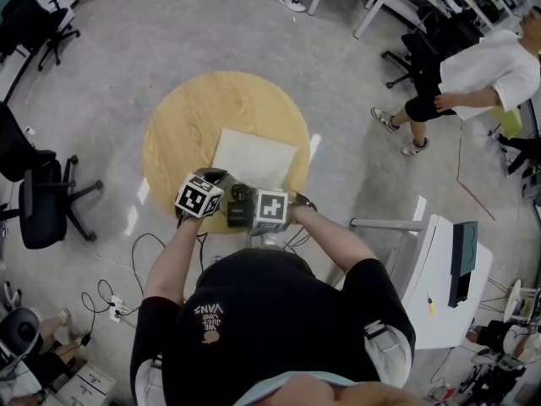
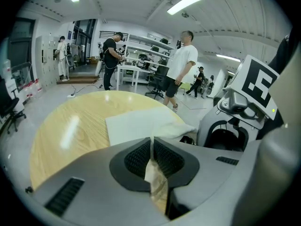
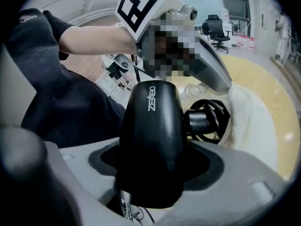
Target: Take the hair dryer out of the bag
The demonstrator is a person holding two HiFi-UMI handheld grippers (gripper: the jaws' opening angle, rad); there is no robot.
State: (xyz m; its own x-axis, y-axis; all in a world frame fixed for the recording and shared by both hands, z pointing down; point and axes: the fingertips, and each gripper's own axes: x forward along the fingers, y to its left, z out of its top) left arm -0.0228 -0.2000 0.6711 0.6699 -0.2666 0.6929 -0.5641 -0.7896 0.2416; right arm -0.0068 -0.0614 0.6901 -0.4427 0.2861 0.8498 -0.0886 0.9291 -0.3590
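While the left claw point(image 2: 151, 149) sits at the lower left of the round table point(image 1: 182, 121), its two pads are pressed together on a thin, papery bit of the bag point(image 2: 141, 124). I think that bit is the edge of the bag's mouth, held so the bag cannot slide. The rest of the bag is white and flat. It lies in the middle of the table and reaches up and away from the claws.

Just to the right of that, low in the middle of the head view, is the black hair dryer point(image 3: 150, 117). It is at the near edge of the table, right at the bag's mouth, between the two claws. The right claw point(image 3: 150, 164) is pinching it tight around its fat body, one pad on each side. Behind the dryer, its curly black cord point(image 3: 209, 119) looks tucked in the soft white opening of the bag.

So the grabbing part looks done, and the dryer looks partly out. What is left, I think, is to pull the dryer and its cord all the way clear while the left claw holds the bag back
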